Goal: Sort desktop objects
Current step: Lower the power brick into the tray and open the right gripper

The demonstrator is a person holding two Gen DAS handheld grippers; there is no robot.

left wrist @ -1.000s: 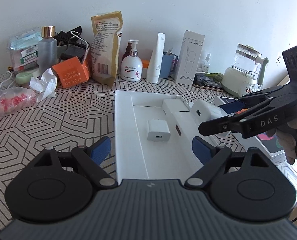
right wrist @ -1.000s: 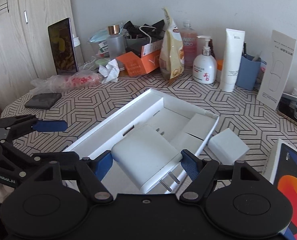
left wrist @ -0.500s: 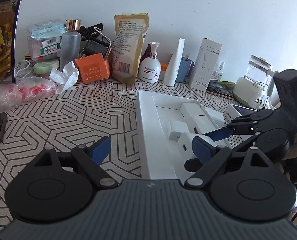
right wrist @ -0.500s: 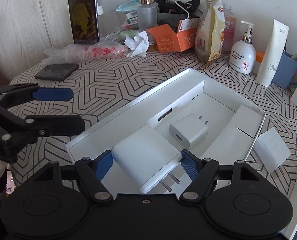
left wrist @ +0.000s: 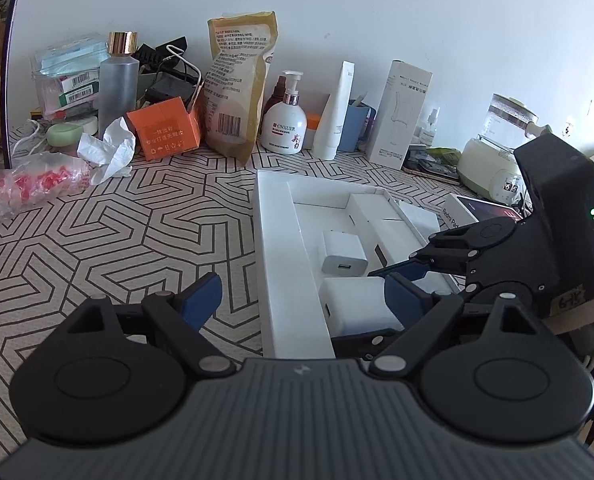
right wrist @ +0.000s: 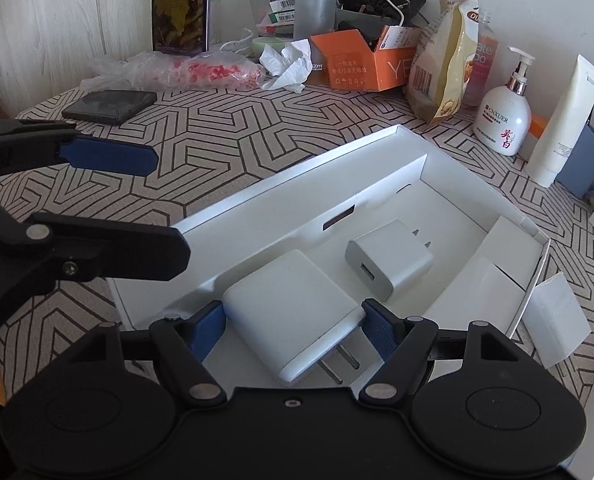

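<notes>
An open white box (right wrist: 297, 184) lies on the patterned tabletop, and a small white charger (right wrist: 389, 262) rests inside it. My right gripper (right wrist: 295, 328) is shut on a larger white charger (right wrist: 293, 316), prongs toward the camera, low over the box's near end beside the small one. I cannot tell whether it touches the box floor. In the left wrist view the large charger (left wrist: 349, 300) sits just in front of the small charger (left wrist: 343, 256). My left gripper (left wrist: 301, 296) is open and holds nothing, straddling the left wall of the white box (left wrist: 273, 240).
Clutter lines the back wall: orange carton (left wrist: 163, 132), snack bag (left wrist: 237, 88), pump bottle (left wrist: 285, 124), tall white box (left wrist: 401, 116), kettle (left wrist: 497, 148). A tablet box (left wrist: 473, 210) lies right of the white box, a loose white card (right wrist: 557, 316) beside it, a black wallet (right wrist: 109, 106) at left.
My right gripper has carried the large charger lower and deeper into the near end of the box, closer to the small charger. The left gripper stayed open beside the box.
</notes>
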